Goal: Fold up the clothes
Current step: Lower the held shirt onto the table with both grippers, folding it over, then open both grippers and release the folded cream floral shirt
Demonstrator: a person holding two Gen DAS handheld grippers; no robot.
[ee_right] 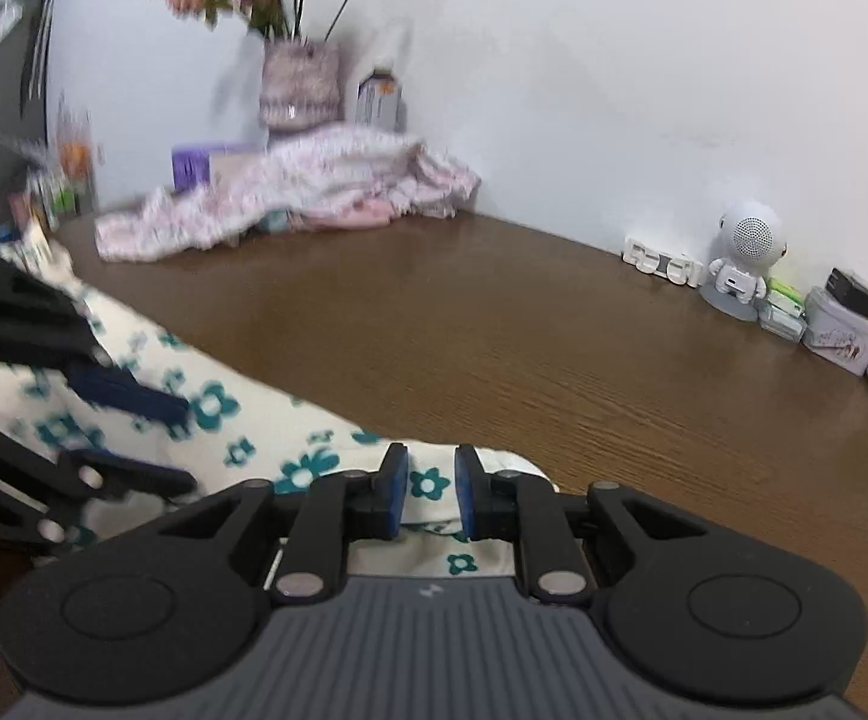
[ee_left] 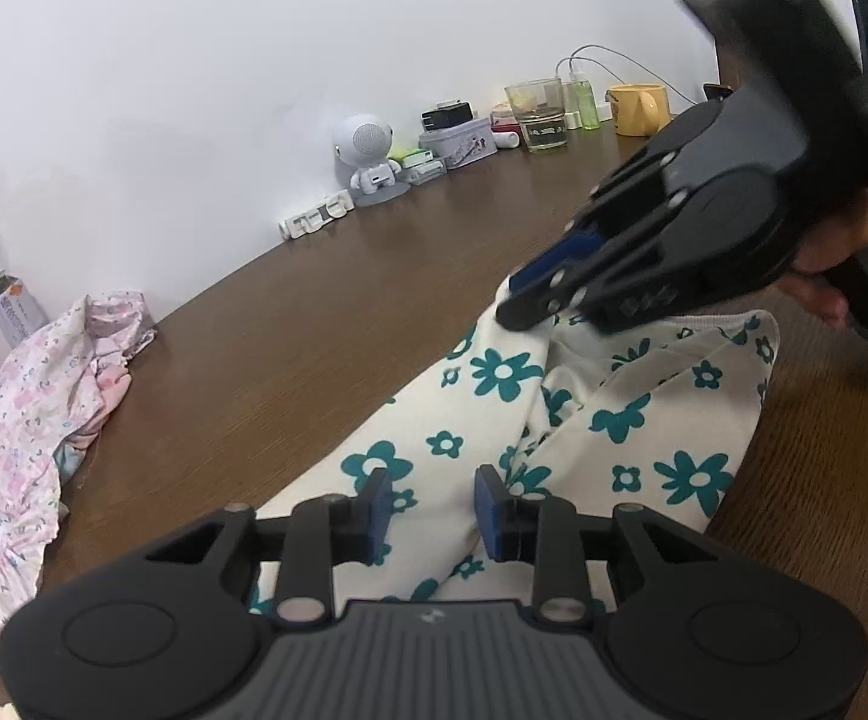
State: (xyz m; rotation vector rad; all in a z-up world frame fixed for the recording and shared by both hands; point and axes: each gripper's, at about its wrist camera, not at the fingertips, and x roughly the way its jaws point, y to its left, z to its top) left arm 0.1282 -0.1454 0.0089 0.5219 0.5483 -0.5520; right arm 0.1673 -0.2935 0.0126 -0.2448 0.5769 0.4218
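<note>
White garment with teal flowers (ee_left: 493,420) lies rumpled on brown table (ee_left: 314,324), at 6 o'clock in both views. Left gripper (ee_left: 432,507) released, fingers spread over the cloth. Right gripper (ee_right: 429,489) also apart, cloth edge under it; whether it pinches fabric, cannot tell. Pink clothes pile (ee_right: 314,192) at 11 o'clock, well apart.

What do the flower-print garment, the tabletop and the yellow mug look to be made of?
Flower-print garment: soft matte knit, probably cotton; it drapes in folds and has a ribbed edge. Tabletop: brown wood or wood-look laminate, with visible grain and a light sheen. Yellow mug: glossy, likely ceramic or enamel; too small to tell.
</note>
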